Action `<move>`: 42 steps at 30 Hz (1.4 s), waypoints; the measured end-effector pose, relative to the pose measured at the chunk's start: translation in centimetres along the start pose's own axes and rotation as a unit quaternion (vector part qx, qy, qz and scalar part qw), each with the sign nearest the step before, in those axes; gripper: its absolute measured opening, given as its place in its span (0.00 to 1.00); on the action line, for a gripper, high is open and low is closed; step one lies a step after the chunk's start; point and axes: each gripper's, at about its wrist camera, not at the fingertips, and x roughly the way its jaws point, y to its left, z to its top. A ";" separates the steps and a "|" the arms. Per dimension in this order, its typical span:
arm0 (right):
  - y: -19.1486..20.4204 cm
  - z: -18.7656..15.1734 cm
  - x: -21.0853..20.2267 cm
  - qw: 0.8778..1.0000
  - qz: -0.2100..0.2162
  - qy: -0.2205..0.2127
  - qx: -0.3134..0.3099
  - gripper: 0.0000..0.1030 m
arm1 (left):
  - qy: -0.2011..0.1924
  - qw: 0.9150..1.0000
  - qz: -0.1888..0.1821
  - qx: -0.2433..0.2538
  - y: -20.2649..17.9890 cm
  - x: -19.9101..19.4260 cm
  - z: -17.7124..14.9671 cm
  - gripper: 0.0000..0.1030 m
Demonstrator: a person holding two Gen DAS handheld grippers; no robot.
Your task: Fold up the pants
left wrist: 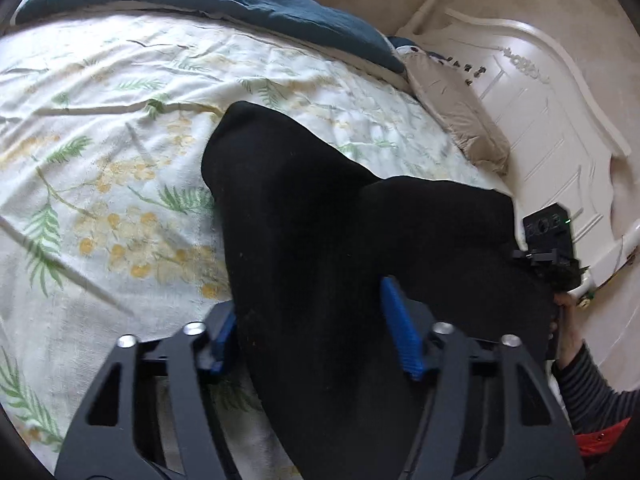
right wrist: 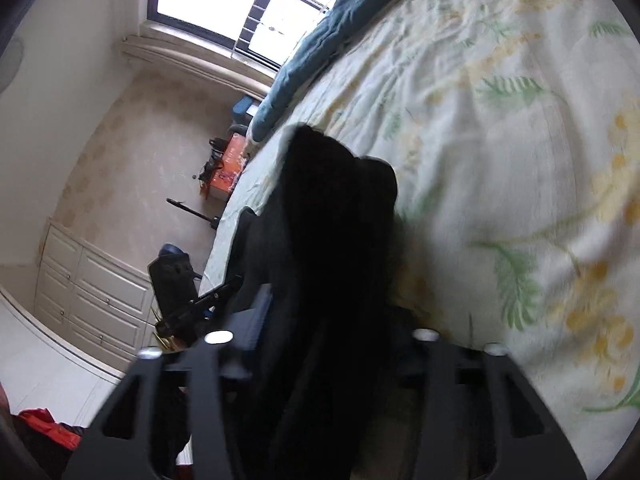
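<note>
Floral sheet [left wrist: 120, 128], teal duvet [left wrist: 208, 0], white headboard [left wrist: 552, 112].

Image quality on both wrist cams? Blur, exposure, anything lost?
Left wrist: mostly sharp, black pants crushed to a featureless mass. Right wrist: bedspread smeared by motion blur, window blown out, pants a silhouette, so the jaws are unreadable.

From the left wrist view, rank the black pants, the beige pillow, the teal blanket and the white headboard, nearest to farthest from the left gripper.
1. Black pants: between the fingers of the left gripper.
2. Beige pillow: ahead and right, at the bed's edge.
3. Teal blanket and white headboard: both farther out, blanket along the far side, headboard far right; too close to call.
</note>
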 end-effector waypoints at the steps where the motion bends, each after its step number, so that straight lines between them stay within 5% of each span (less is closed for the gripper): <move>1: -0.2 -0.2 -0.1 1.000 0.004 -0.002 0.003 0.34 | 0.001 1.000 -0.004 -0.004 0.2 0.0 0.0 0.51; 7: -0.5 -0.5 -0.4 1.000 0.010 -0.005 0.006 0.34 | -0.007 1.000 -0.009 -0.013 0.5 0.1 -0.2 0.54; 12: -0.3 -0.4 -1.2 1.000 0.021 -0.007 0.009 0.53 | -0.005 0.999 -0.017 -0.040 0.6 -0.9 -1.2 0.69; 15: 0.6 -1.7 -1.6 1.000 0.010 -0.006 -0.008 0.57 | -0.007 0.999 -0.006 -0.037 0.1 -1.8 -2.4 0.70; 24: 0.4 -3.6 -2.1 1.000 0.001 -0.014 -0.013 0.42 | -0.033 0.999 0.015 -0.020 -0.7 -2.0 -3.8 0.58; 42: -0.1 -3.6 -2.3 1.000 0.007 -0.022 -0.016 0.41 | -0.031 0.999 -0.006 -0.025 -0.7 -2.2 -3.8 0.53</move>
